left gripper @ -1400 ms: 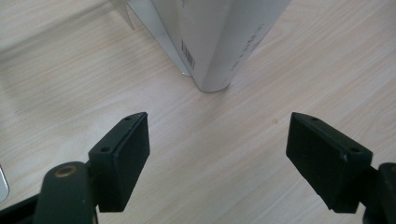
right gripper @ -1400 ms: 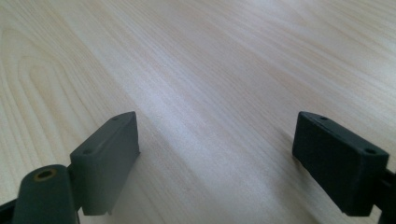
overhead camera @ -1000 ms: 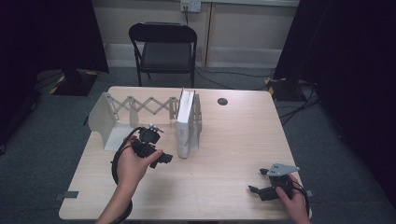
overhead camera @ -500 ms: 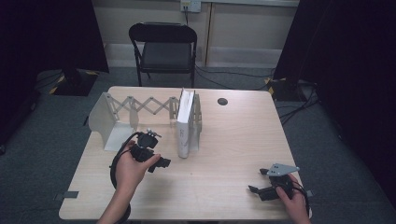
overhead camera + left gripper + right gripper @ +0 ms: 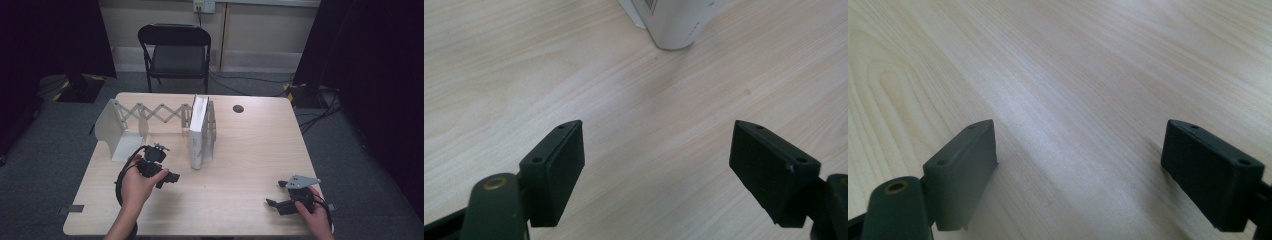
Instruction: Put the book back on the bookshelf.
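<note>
On the wooden table (image 5: 240, 150), both grippers' jaws stand apart; the white book's (image 5: 198, 135) label is unreadable.

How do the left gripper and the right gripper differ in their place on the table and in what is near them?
The left gripper is held near the white book standing in the folding rack; the right gripper sits far from them, near the table's front right corner. The right gripper carries a grey plate on top; none can be made out on the left. Both have open, empty jaws.
</note>
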The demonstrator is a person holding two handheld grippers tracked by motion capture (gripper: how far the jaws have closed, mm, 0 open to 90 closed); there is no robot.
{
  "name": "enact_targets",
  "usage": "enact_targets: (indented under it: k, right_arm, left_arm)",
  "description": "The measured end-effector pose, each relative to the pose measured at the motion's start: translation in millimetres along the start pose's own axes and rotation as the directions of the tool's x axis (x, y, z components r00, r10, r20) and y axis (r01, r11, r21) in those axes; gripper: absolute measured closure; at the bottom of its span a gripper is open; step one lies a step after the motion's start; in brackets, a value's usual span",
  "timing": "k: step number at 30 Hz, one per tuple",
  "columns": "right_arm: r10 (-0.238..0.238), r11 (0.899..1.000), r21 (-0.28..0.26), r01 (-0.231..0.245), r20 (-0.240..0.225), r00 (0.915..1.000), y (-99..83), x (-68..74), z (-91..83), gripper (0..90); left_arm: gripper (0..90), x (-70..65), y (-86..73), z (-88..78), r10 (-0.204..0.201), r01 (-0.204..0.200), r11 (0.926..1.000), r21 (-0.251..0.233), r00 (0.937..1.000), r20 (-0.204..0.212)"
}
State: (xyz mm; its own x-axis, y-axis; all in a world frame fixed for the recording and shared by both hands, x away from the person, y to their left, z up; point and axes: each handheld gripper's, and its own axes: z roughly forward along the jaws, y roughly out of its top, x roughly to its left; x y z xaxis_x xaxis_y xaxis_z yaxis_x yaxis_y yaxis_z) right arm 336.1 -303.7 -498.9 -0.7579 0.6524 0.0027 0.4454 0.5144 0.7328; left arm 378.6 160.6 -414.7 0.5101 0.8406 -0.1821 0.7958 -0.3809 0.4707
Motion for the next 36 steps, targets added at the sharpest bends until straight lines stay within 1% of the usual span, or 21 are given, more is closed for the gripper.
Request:
enact_targets:
  k: [8, 13, 20, 26, 33, 36]
  right_arm:
    - [-0.001, 1.0, 0.0, 0.001, 0.0, 1.0, 0.0, -0.1, 0.0, 14.4]
    - [0.0, 1.0, 0.0, 0.0, 0.0, 1.0, 0.0, -0.1, 0.0, 14.4]
    - [-0.001, 1.0, 0.0, 0.001, 0.0, 1.0, 0.0, 0.0, 0.0, 14.3]
    - [-0.001, 1.0, 0.0, 0.001, 0.0, 1.0, 0.0, 0.0, 0.0, 14.2]
    - [-0.001, 1.0, 0.0, 0.001, -0.001, 1.0, 0.0, 0.0, 0.0, 14.2]
    - [-0.001, 1.0, 0.0, 0.001, -0.001, 1.0, 0.0, 0.0, 0.0, 14.2]
  left_arm:
    - [22.4, 4.3, -4.9, -0.1, -0.002, 0.002, 1.0, 0.003, 1.0, -0.003]
    - [22.6, 5.9, -6.4, 0.6, -0.013, 0.013, 0.9999, 0.003, 0.9999, -0.007]
    - [22.7, 7.8, -8.1, 2.3, -0.01, 0.01, 0.9999, 0.01, 0.9999, -0.007]
    - [23.1, 8.9, -9.1, 3.1, -0.02, 0.02, 0.9997, 0.014, 0.9998, -0.009]
    - [23.3, 11.7, -10.0, 4.1, -0.023, 0.023, 0.9997, 0.01, 0.9997, -0.012]
    - [23.0, 14.7, -12.3, 5.3, -0.03, 0.03, 0.9995, 0.004, 0.9994, -0.015]
